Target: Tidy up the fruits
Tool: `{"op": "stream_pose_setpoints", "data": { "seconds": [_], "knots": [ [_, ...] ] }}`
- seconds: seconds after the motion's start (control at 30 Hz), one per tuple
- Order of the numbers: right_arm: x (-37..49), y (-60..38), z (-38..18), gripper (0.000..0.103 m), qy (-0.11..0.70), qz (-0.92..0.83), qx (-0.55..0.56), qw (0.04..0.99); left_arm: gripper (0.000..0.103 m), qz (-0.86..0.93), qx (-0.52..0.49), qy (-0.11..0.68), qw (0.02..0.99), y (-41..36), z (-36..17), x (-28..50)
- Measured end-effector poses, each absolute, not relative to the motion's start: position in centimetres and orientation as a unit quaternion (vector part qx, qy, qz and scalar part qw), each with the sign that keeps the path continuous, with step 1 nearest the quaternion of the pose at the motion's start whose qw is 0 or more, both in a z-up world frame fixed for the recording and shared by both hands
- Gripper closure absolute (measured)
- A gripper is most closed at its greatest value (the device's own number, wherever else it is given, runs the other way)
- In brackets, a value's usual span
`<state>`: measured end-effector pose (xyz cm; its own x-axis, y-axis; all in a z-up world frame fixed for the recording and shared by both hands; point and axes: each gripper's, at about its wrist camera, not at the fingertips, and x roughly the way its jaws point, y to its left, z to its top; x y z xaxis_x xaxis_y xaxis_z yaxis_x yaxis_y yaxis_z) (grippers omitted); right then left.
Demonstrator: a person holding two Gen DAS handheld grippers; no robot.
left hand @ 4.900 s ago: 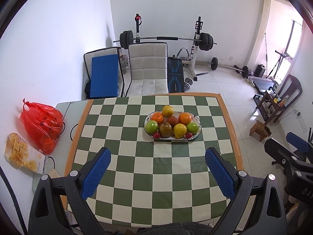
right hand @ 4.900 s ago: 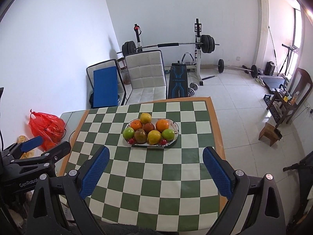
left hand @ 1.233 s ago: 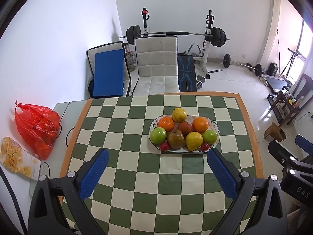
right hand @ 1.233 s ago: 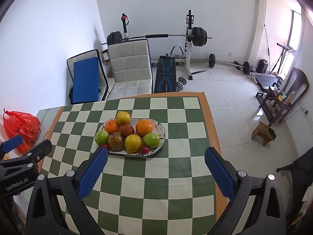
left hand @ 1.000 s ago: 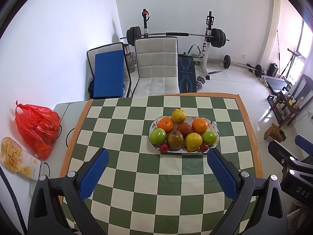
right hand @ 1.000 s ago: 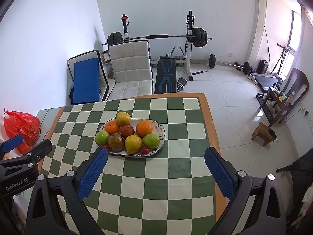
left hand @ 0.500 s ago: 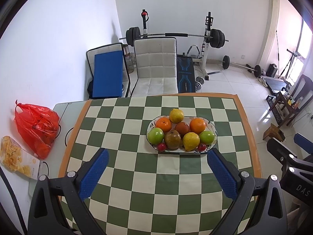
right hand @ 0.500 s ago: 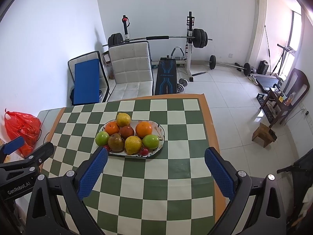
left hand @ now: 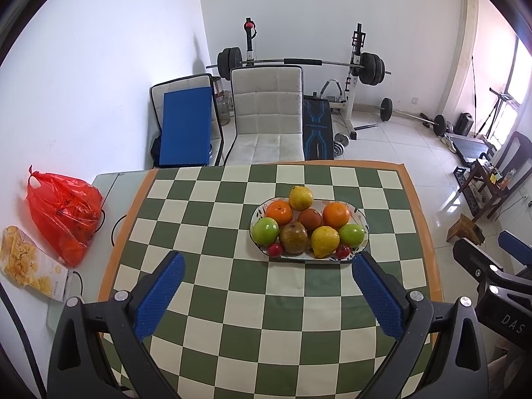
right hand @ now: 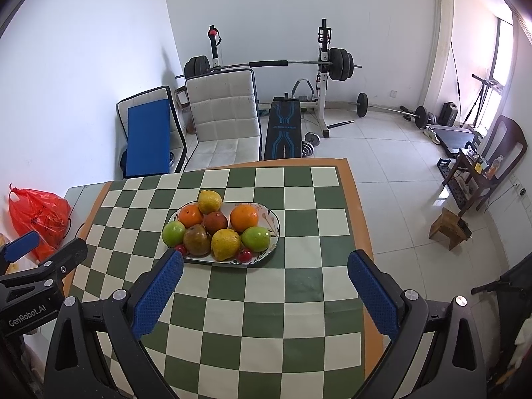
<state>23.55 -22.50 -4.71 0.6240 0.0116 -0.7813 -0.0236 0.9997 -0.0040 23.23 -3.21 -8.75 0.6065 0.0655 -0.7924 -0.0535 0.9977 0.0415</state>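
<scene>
The plate (left hand: 360, 214) shows only its rim, its middle covered by the piled fruit. Two small red fruits (left hand: 275, 249) at its near edge are too small to name (cherries or tomatoes, perhaps). The near edge of the table (right hand: 355, 179) is hidden behind the right tongs (right hand: 265, 294). The snack packet (left hand: 30, 262) is cut by the frame edge, and its print is unreadable.

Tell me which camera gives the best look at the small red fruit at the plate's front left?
The left wrist view: the small red fruit lies fully in sight at the plate rim, between green apple and brown pear. In the right wrist view, the same fruit is partly hidden behind a blue pad of the right gripper.
</scene>
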Motion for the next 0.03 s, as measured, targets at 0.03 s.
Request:
{"op": "stream_pose_setpoints", "data": {
  "seconds": [0.03],
  "knots": [
    [23.55, -22.48, -4.73, 0.002, 0.434, 0.01, -0.006, 0.901, 0.0, 0.032, 0.005, 0.443, 0.896, -3.11, -8.78, 23.2]
  ]
}}
